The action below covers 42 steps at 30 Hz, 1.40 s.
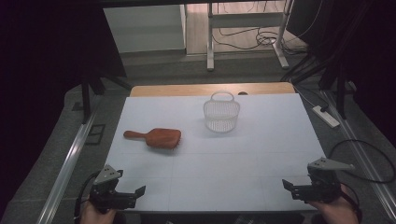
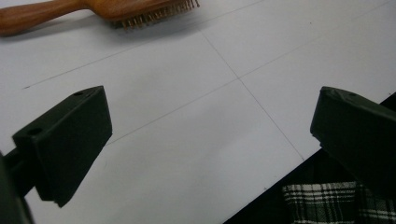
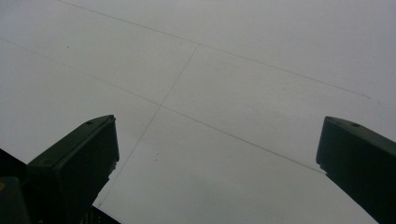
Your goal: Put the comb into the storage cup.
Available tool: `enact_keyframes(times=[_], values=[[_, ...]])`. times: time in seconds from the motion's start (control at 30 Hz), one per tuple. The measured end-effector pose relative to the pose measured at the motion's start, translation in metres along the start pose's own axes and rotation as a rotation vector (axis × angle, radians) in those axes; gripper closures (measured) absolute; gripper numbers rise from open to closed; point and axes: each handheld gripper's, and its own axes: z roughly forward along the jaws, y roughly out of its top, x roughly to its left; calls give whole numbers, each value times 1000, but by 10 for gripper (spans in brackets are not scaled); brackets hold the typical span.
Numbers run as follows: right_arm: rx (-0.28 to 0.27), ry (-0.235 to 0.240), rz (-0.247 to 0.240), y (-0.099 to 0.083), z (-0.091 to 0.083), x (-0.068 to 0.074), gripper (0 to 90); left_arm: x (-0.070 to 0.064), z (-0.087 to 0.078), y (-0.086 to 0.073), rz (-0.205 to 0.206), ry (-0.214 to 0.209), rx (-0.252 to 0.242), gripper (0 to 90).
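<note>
A brown wooden hairbrush (image 1: 156, 137) lies bristles down on the white table (image 1: 210, 163), left of centre, handle pointing left. Its bristles and handle (image 2: 56, 13) run along the top of the left gripper view. A small white mesh basket (image 1: 221, 113) with a handle stands upright toward the back, right of centre. My left gripper (image 1: 134, 195) rests at the table's front left corner, open, nothing between its jaws (image 2: 210, 140). My right gripper (image 1: 290, 186) sits at the front right edge, also open and empty, over bare white tabletop (image 3: 217, 140).
The table's wooden back edge (image 1: 210, 89) shows behind the white sheet. A power strip (image 1: 327, 115) and cables lie on the floor to the right. Metal desk legs (image 1: 210, 42) stand beyond the table. Plaid fabric (image 2: 327, 205) shows under the table's front edge.
</note>
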Motion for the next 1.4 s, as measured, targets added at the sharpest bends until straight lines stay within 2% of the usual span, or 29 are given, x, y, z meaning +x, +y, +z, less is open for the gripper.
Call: enact_keyframes(times=[0.27, 0.33, 0.53, 1.13, 1.4], values=[[9, 9, -6, 0, 1, 1, 0, -2, 1, 0, 22, 4, 13, 0], [25, 28, 2, 0, 2, 0, 0, -2, 1, 0, 21, 2, 14, 0], [23, 34, 12, 0, 1, -1, 0, -1, 1, 0, 13, -9, 11, 0], [15, 43, -3, 0, 1, 0, 0, 2, 7, 6, 10, -33, 25, 6], [22, 35, 2, 1, 2, -1, 0, 5, 10, 11, 29, -20, 28, 4]])
